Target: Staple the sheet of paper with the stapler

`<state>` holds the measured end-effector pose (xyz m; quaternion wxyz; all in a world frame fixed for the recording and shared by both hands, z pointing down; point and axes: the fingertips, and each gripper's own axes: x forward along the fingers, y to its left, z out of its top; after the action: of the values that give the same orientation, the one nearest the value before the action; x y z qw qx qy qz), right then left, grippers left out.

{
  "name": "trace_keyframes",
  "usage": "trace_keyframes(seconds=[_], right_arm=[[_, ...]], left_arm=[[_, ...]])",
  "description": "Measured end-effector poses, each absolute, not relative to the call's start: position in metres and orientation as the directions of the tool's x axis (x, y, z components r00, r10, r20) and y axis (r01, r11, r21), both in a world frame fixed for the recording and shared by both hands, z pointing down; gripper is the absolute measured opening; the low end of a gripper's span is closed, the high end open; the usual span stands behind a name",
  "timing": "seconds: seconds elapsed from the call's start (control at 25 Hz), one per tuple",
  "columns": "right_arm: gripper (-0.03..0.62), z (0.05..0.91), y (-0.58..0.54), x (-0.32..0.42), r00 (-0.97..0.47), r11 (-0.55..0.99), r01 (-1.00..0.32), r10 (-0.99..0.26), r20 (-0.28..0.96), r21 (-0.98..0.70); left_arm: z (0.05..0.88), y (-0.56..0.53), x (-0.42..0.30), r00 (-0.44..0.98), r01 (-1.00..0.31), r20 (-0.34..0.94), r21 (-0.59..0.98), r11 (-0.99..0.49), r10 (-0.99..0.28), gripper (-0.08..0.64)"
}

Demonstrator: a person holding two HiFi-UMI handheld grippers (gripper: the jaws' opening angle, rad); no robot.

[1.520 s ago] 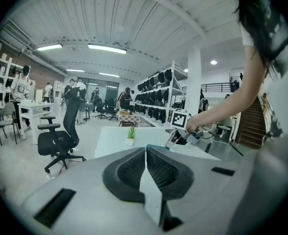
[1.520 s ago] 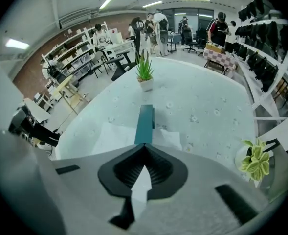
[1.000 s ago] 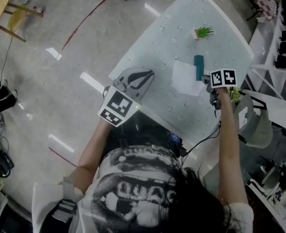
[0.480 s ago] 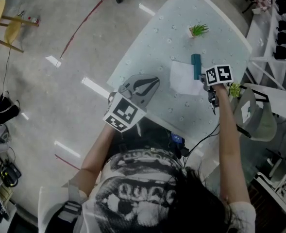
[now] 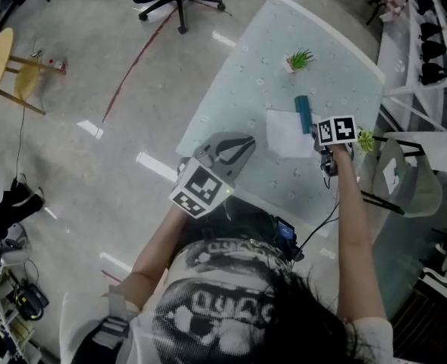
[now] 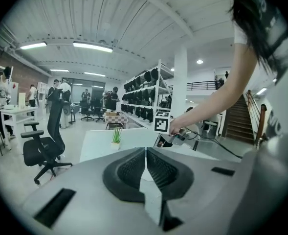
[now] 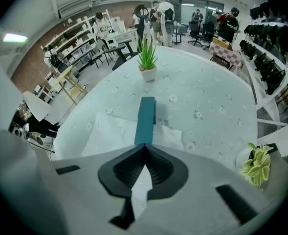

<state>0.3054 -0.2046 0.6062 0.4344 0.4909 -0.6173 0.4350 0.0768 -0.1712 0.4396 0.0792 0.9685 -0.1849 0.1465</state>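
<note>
At the near edge of the worktop, the left tool is held with its jaws pressed together on nothing. The right tool, likewise closed and empty, is pointed down at the near end of the teal stapler, which is laid across the white sheet of paper. Beyond these, a small potted plant is seen.

the table has a pale surface dotted with small flower prints. a teal stapler lies flat on it towards the right side. under the stapler's near end lies a white sheet of paper, which spreads mostly to the stapler's left, with a narrow strip showing on its right. beyond the stapler's far end, well apart, stands a small potted plant with spiky green leaves. to the stapler's right, at the table's edge, sits a yellow-green leafy plant.
</note>
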Motion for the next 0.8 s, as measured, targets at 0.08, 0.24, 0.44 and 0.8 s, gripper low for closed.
trace_keyframes(seconds=[0.08,0.24,0.44,0.8], right_arm=[[-0.003,0.599,-0.204,0.306,-0.136,0.104,-0.989,-0.299,0.945,-0.109],[-0.003,0.582,-0.205,0.306,-0.108,0.021,-0.994,-0.471,0.875,-0.111],[-0.005,0.563,-0.184,0.313,-0.061,-0.085,-0.987,-0.582,0.811,-0.135],[-0.005,0.541,-0.106,0.281,-0.062,-0.174,-0.948,-0.719,0.692,-0.265]], left_arm=[[0.435,-0.167,0.076,0.897,-0.357,0.312,0.092,-0.929,-0.314,0.008],[0.436,-0.160,0.071,0.902,-0.315,0.337,0.084,-0.945,-0.270,0.008],[0.446,-0.150,0.073,0.903,-0.263,0.373,0.089,-0.961,-0.213,0.006],[0.463,-0.131,0.081,0.903,-0.192,0.407,0.099,-0.976,-0.137,0.006]])
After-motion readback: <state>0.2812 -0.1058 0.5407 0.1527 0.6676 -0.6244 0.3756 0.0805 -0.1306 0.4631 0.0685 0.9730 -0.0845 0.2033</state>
